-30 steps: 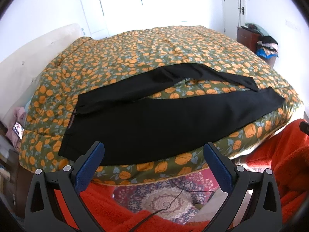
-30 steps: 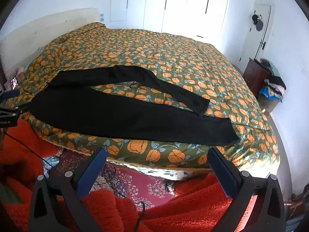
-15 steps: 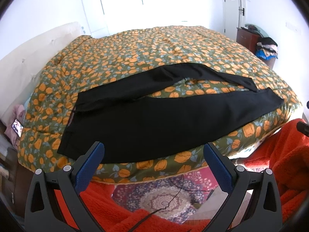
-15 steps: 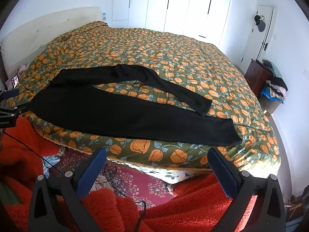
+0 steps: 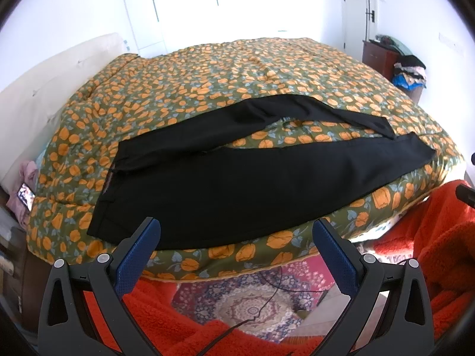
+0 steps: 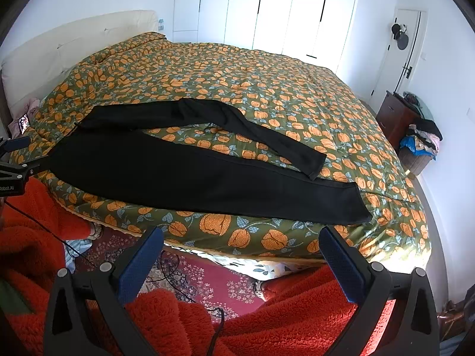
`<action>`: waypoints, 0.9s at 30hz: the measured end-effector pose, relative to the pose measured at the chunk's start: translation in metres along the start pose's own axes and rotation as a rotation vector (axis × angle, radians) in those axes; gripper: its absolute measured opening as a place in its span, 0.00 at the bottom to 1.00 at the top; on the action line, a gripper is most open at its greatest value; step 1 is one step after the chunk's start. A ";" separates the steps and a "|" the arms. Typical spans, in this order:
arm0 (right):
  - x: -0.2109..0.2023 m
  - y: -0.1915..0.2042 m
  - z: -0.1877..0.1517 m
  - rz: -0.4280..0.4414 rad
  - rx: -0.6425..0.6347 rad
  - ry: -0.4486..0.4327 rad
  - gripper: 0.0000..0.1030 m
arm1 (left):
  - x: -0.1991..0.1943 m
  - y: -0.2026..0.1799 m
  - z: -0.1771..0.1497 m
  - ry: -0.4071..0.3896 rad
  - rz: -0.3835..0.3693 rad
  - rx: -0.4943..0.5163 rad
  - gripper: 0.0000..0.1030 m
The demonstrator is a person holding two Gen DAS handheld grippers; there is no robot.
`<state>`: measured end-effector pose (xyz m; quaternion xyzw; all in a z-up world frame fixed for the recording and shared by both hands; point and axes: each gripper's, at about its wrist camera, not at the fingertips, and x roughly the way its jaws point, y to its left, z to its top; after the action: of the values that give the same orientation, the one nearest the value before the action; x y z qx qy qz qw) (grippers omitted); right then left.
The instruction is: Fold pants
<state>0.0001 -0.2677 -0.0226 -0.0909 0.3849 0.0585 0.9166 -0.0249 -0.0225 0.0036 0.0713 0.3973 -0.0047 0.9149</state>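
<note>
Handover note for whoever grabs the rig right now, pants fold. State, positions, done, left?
Left tongs: open, empty, held short of the bed edge near the waist end.
Right tongs: open, empty, short of the edge near the cuff end.
Pants: black, flat on the quilt along the near edge, waist to the left. Legs splayed in a V; the far leg angles away.
Done: pants laid out.
Left: every fold. Probably bring the far leg over the near leg first.
</note>
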 end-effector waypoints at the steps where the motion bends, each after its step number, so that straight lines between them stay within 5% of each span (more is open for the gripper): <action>1: 0.000 0.000 0.000 0.000 0.000 0.001 1.00 | 0.000 0.000 0.000 0.000 0.000 -0.001 0.99; 20: 0.005 0.008 0.002 -0.003 -0.033 0.015 1.00 | 0.001 0.012 0.003 0.006 -0.031 -0.039 0.99; 27: 0.004 -0.014 0.023 -0.035 0.082 -0.032 1.00 | 0.014 0.019 0.024 0.002 -0.072 -0.053 0.99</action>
<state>0.0216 -0.2762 -0.0078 -0.0592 0.3704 0.0279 0.9265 0.0034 -0.0061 0.0125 0.0325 0.4007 -0.0270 0.9152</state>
